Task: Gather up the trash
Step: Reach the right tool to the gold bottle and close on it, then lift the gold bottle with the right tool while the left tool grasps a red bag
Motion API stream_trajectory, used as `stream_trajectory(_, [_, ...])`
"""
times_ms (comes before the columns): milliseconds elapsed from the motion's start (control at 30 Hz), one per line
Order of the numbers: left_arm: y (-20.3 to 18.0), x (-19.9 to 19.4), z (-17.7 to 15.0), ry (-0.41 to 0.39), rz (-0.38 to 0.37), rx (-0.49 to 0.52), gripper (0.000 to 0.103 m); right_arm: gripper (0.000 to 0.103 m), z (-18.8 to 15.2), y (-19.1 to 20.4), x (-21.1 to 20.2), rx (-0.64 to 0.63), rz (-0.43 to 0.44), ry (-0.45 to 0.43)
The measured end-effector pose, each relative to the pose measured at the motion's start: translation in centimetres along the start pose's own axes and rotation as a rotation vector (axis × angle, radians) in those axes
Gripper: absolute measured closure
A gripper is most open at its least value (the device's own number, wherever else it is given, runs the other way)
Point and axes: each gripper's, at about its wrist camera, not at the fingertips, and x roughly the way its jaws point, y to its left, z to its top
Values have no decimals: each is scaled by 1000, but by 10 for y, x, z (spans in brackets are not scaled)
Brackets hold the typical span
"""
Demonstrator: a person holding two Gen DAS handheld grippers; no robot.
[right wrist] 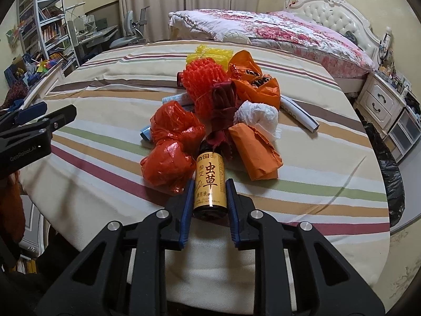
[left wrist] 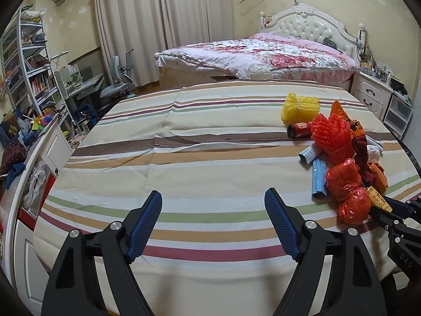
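A pile of trash lies on the striped tablecloth [right wrist: 105, 100]: red plastic bags [right wrist: 171, 147], a red foam net [right wrist: 202, 84], a yellow foam net [right wrist: 208, 52], orange wrappers [right wrist: 252, 155], a white tissue wad [right wrist: 256, 115] and paper tubes. My right gripper [right wrist: 209, 184] is shut on a small brown bottle with a yellow label [right wrist: 210, 184] at the pile's near edge. My left gripper [left wrist: 213, 200] is open and empty over the cloth, left of the pile [left wrist: 339, 158]. The right gripper also shows in the left wrist view [left wrist: 389, 210].
A black trash bag [right wrist: 389, 173] hangs off the table's right side. A floral bed [left wrist: 263, 55] stands behind, a white nightstand [left wrist: 373, 92] to the right, bookshelves [left wrist: 29, 65] and a cluttered desk to the left.
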Motion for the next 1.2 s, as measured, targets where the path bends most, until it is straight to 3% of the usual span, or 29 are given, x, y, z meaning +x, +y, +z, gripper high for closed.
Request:
stream_trajectory(267, [-32, -5, 11, -12, -43, 33, 25, 80, -3, -13, -20, 10, -25, -42])
stream_trajectory(500, [-47, -2, 9, 3, -47, 53, 25, 79, -19, -33, -9, 55, 1, 29])
stream_trajectory(700, [-46, 3, 6, 18, -42, 43, 25, 62, -15, -33, -3, 62, -7, 10])
stream_trajectory(800, [-47, 5, 4, 27, -44, 39, 25, 64, -12, -30, 0, 58, -12, 3])
stream_trajectory(833, [-46, 5, 3, 30, -44, 38, 25, 76, -11, -29, 2, 54, -16, 6])
stream_trajectory(867, [-46, 6, 2, 33, -45, 37, 25, 80, -11, -29, 5, 52, -11, 17])
stream_trajectory(1200, [-56, 2, 3, 33, -64, 53, 25, 80, -26, -45, -6, 64, -41, 22])
